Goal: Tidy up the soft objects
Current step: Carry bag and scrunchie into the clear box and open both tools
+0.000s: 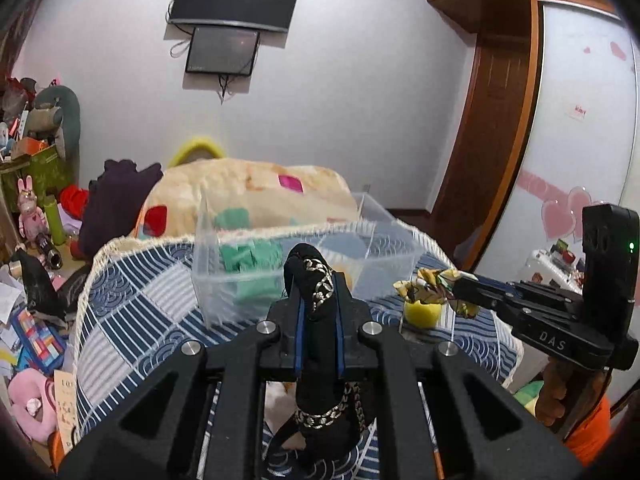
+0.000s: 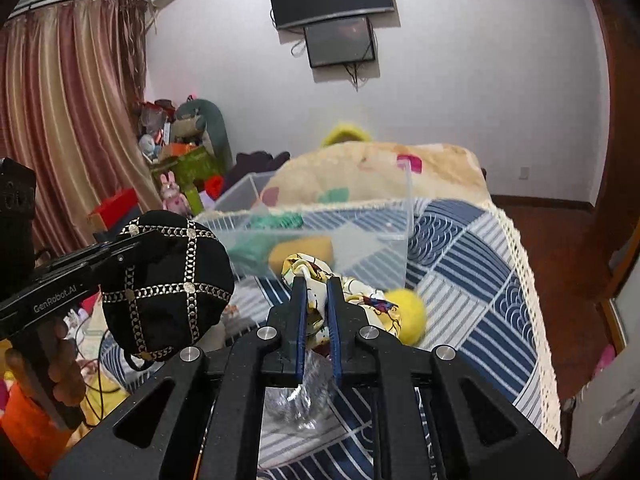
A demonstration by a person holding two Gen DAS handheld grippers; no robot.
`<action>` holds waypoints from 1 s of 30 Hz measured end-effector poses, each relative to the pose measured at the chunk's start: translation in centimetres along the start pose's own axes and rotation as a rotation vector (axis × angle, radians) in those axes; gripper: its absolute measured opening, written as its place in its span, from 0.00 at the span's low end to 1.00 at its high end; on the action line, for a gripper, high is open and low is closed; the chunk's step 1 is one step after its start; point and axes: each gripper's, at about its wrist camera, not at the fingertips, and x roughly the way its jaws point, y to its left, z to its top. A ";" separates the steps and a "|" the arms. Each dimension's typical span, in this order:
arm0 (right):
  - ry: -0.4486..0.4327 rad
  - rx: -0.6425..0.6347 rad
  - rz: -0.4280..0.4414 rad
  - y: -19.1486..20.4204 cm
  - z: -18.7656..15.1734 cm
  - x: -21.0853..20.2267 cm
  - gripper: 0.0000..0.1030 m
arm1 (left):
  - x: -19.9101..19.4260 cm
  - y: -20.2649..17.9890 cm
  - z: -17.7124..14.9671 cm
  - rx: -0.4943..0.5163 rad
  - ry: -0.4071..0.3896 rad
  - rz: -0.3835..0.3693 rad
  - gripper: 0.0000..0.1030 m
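Note:
My left gripper (image 1: 318, 280) is shut on a black cloth pouch with silver chain trim (image 1: 316, 292), held above the bed; the pouch also shows in the right wrist view (image 2: 168, 284). My right gripper (image 2: 318, 284) is shut on a yellow patterned cloth (image 2: 308, 268), seen from the side in the left wrist view (image 1: 432, 284). A clear plastic bin (image 1: 304, 256) stands on the bed ahead, holding green cloth (image 1: 252, 258) and a yellow sponge (image 2: 300, 252). A yellow fuzzy ball (image 2: 404, 312) lies on the bed by the right gripper.
The bed has a blue and white patterned cover (image 2: 472, 280) and a folded beige blanket (image 1: 248, 192) behind the bin. Clutter and toys (image 1: 36, 208) fill the floor at left. A wardrobe (image 1: 580, 120) stands at right.

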 end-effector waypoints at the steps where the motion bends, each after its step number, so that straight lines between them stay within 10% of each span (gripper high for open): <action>1: -0.008 0.000 0.002 0.1 0.4 0.0 0.09 | -0.1 0.1 0.4 -0.001 -0.010 0.000 0.10; 13: -0.084 -0.027 -0.015 0.7 4.5 0.4 0.09 | 0.9 1.5 5.1 0.010 -0.111 0.090 0.10; 30: -0.008 -0.053 -0.071 -0.2 7.3 6.3 0.09 | 8.5 7.2 6.7 -0.133 -0.050 0.156 0.10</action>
